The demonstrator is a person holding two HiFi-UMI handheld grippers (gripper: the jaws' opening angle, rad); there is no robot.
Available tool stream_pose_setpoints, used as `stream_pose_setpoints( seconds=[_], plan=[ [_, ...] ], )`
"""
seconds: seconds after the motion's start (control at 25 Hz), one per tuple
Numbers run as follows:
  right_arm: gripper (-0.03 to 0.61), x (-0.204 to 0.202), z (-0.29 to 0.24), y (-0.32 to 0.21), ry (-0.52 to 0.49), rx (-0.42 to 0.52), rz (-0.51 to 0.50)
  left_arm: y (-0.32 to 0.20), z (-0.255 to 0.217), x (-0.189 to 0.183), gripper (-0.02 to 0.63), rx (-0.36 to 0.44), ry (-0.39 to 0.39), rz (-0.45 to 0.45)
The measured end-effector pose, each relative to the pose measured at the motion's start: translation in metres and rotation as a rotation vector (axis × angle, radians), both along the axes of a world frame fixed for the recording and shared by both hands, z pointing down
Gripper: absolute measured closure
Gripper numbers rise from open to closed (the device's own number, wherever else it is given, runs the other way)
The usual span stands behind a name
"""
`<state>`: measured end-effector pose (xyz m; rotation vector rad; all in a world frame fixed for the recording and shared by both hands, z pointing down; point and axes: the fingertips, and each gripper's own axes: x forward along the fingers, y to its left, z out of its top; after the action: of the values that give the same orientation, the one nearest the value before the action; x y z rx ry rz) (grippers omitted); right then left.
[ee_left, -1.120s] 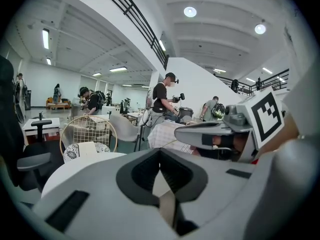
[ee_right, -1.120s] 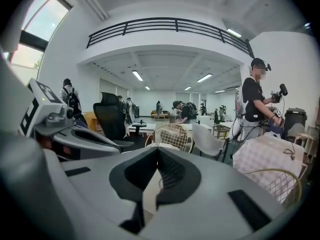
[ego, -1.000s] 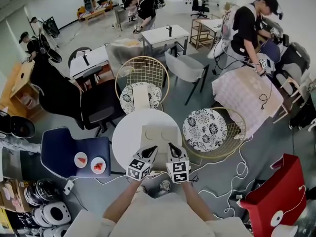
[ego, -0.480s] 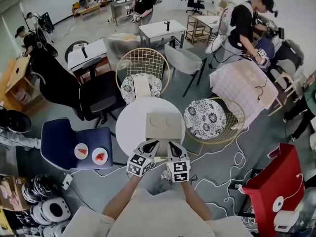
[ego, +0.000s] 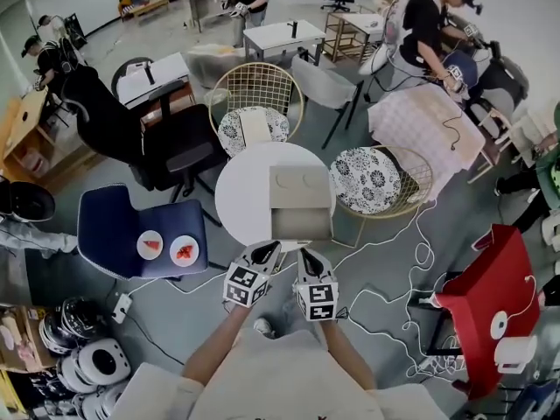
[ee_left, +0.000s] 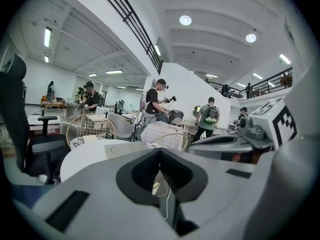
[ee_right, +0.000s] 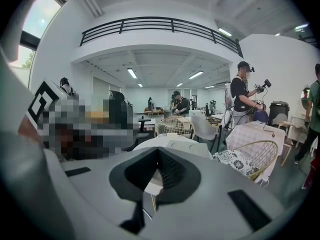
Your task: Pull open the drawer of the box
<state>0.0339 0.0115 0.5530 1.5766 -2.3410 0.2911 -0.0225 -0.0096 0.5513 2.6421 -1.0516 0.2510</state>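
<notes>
Box [ego: 300, 191] — matt, cardboard-like; table [ego: 241, 195] smooth; chair [ego: 256, 90] of metal wire.

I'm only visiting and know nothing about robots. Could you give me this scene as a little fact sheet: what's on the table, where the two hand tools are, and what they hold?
Table: round white table
On it: beige box, nothing else
Left gripper: jaws together, empty, at the table's near edge
Right gripper: jaws together, empty, beside the left one
Contact with box: none, both stop short of it
Nearby: blue chair carrying two small plates
</notes>
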Motion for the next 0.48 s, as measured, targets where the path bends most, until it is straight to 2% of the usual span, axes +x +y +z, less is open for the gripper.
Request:
stream_pose_setpoints(
  seconds=[0.48],
  plan=[
    [0.563,-0.002,-0.007,0.044,-0.01,-0.001,0.032,0.048,0.0,-0.008,0.602,-0.009,0.0,0.017]
  ],
)
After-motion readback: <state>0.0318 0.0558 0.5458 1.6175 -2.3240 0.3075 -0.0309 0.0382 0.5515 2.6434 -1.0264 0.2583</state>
